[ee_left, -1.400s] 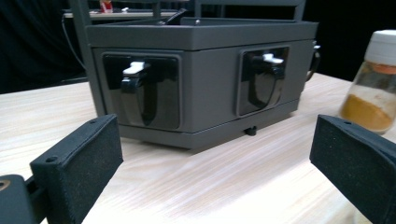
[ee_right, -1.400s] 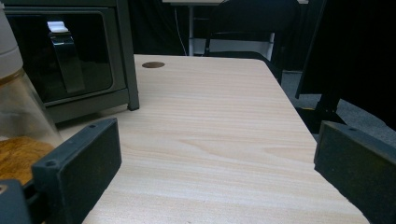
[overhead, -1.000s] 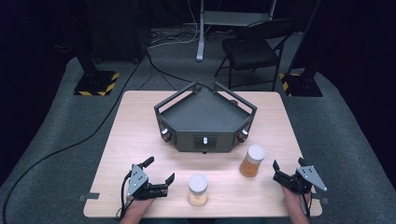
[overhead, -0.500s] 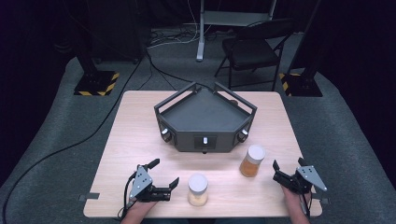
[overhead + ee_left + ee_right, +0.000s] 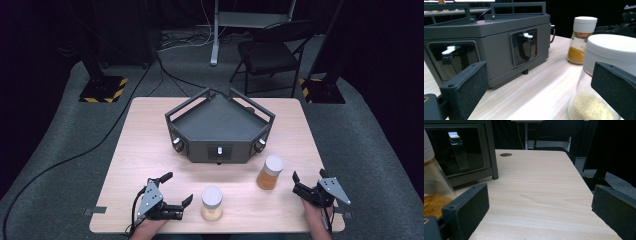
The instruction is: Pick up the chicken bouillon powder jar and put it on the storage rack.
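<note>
Closer now, left gripper (image 5: 172, 192) nears white-lidded, pale-powder jar (image 5: 211, 203).

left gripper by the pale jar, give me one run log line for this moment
left gripper: open, beside pale jar, no contact | right gripper: open, near orange jar | both jars upright, capped

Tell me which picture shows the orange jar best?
The left gripper view: the orange jar stands whole there, white lid on top, orange powder showing through the glass. The high view shows that jar small, from above, by the grey box. The right gripper view catches just its edge, cut off at the side.
</note>
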A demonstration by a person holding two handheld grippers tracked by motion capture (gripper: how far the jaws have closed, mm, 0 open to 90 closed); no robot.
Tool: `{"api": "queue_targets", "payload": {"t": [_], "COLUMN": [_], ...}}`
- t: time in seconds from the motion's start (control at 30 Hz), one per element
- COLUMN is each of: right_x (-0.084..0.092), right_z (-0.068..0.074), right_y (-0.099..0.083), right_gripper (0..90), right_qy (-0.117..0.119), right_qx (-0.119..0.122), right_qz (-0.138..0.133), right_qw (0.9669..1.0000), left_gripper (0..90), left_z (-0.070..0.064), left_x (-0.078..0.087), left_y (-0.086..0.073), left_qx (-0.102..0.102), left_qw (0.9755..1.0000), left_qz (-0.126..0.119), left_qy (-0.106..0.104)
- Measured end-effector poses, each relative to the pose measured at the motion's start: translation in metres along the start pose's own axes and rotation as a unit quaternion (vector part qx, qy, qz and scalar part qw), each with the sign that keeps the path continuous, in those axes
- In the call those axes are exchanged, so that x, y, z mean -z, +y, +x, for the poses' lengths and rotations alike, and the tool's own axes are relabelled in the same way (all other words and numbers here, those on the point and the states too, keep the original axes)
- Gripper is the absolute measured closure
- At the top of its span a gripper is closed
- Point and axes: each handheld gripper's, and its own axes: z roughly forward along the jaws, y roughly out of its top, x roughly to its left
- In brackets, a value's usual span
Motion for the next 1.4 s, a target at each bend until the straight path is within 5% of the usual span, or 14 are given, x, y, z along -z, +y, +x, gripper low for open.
{"api": "queue_targets", "payload": {"t": [0.93, 1.4], "right_x": [-0.001, -0.001], "right_z": [-0.001, -0.002], "right_y": [0.000, 0.002], "right_gripper": [0.2, 0.3], "right_qy": [0.001, 0.003], "right_qx": [-0.001, -0.001], "right_qz": [0.001, 0.005], "right_qw": [1.0000, 1.0000], "left_gripper": [1.4, 1.2], "left_z": [-0.020, -0.024], "left_x": [0.003, -0.002], "left_y": [0.013, 0.015], "left_qx": [-0.008, -0.013], "left_qw": [0.9974, 0.9962], "left_qz": [-0.009, -0.005], "left_qy": [-0.070, -0.086]}}
